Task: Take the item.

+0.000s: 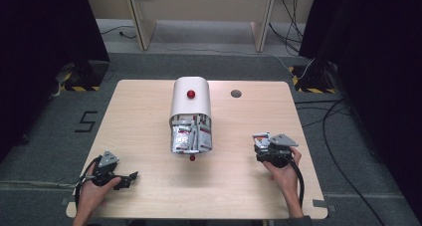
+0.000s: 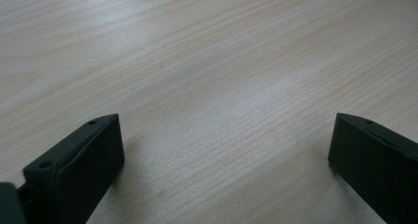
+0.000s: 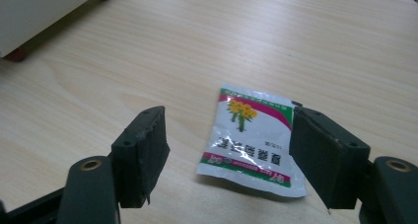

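Right claw point(image 3: 229, 150) stands wide over the pale wooden worktop point(image 1: 149, 116), a small white sachet point(image 3: 251, 140) printed with yellow flowers lying flat between its jaws. The far edge of the sachet sits close against one black jaw; whether it touches is hard to tell, and the other jaw stands well apart from it. In the high view the right claw point(image 1: 261, 145) rests near the worktop's right edge in the person's right hand point(image 1: 283, 171), the sachet point(image 1: 261, 136) partly hidden under it.

Left claw point(image 2: 224, 150) is spread wide too, holding nothing, with bare wood grain between its jaws. From above it lies at the near left corner point(image 1: 130, 178), gripped by the left hand point(image 1: 94, 191).

At the worktop's middle lies a white rounded container point(image 1: 191, 102) with a red knob point(image 1: 191, 94), its near end open and packed with more sachets point(image 1: 189, 136), their print too small to read. A red foot point(image 1: 192, 158) shows below it. A grey round hole point(image 1: 236, 93) sits behind, to the right.
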A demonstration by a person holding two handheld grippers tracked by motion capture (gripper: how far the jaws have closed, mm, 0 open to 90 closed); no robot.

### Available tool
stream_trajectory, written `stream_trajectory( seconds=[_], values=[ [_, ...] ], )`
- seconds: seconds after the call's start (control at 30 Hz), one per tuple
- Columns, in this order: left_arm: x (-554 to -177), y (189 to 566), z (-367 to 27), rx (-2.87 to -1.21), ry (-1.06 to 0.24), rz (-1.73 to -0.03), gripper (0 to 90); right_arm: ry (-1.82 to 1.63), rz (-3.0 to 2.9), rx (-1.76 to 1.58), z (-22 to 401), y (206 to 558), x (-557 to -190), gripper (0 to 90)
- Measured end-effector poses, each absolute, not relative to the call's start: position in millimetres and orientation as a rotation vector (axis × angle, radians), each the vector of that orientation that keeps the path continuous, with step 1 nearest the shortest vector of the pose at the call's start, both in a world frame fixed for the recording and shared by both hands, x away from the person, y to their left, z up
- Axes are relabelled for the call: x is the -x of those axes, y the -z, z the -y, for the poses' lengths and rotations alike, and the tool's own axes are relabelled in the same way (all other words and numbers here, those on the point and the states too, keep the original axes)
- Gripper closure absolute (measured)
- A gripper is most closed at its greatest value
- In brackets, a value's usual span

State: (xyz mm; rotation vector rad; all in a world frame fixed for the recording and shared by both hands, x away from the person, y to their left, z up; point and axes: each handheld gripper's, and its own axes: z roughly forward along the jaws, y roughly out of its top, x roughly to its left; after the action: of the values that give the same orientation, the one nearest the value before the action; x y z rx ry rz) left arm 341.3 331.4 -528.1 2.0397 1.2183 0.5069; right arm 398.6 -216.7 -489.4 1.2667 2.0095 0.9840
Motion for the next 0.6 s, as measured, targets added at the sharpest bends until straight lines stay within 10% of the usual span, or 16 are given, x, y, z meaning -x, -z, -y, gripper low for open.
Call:
stream_trajectory(
  seconds=[0.6],
  values=[
    [-341, 528, -332, -2.039, -0.509, -1.219, 0.0, -1.043, -2.042, -1.208, 205, 478, -376, 28.8]
  ],
)
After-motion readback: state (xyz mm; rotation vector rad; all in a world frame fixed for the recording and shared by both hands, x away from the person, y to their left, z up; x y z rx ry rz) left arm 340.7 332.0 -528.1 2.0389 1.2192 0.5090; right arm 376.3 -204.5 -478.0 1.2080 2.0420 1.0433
